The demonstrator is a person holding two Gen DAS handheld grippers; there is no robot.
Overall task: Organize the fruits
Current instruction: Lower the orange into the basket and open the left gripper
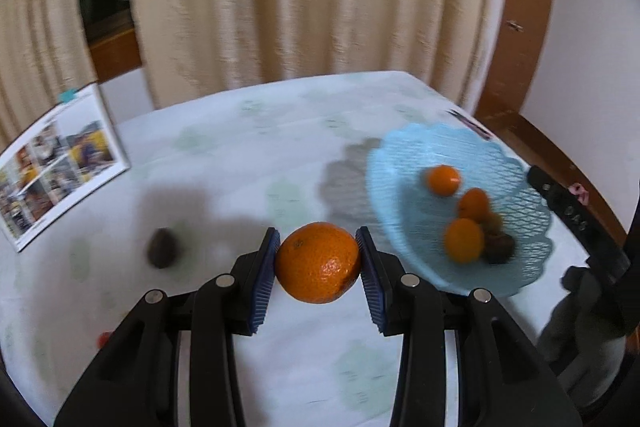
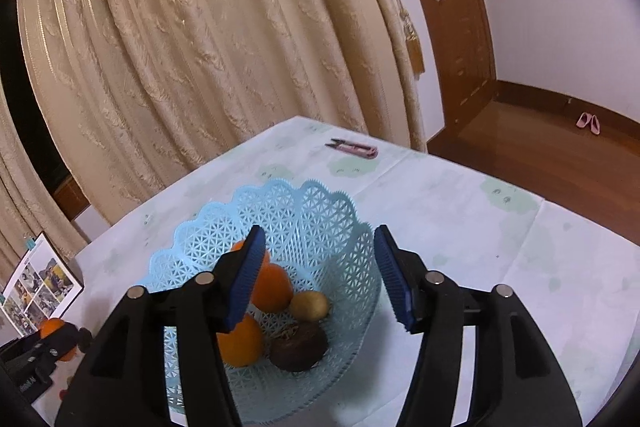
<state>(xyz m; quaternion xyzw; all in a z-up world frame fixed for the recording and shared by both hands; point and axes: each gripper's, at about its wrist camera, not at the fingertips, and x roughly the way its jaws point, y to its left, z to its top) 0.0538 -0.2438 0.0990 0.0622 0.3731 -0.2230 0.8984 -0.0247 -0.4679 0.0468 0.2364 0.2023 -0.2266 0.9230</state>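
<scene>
Your left gripper (image 1: 318, 263) is clamping an orange (image 1: 318, 262) above the table (image 1: 240, 155) | dark fruit (image 1: 162, 248) is lying to its left | your right gripper (image 2: 320, 279) is hanging spread, gripping nothing, over the basket (image 2: 320, 211) of fruit.

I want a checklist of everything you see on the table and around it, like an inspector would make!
Surface: table under a pale cloth with faint green prints.
Job's things: blue basket holds three oranges, a brown fruit and a yellowish one; another orange is in the left gripper; a dark fruit lies loose on the cloth.
Clutter: photo booklet, pink snips.
Grippers: left gripper shut on the orange; right gripper open above the basket.
Cables: nothing seen.
Surroundings: cream curtain, wooden door frame, pink slippers on the floor.
</scene>
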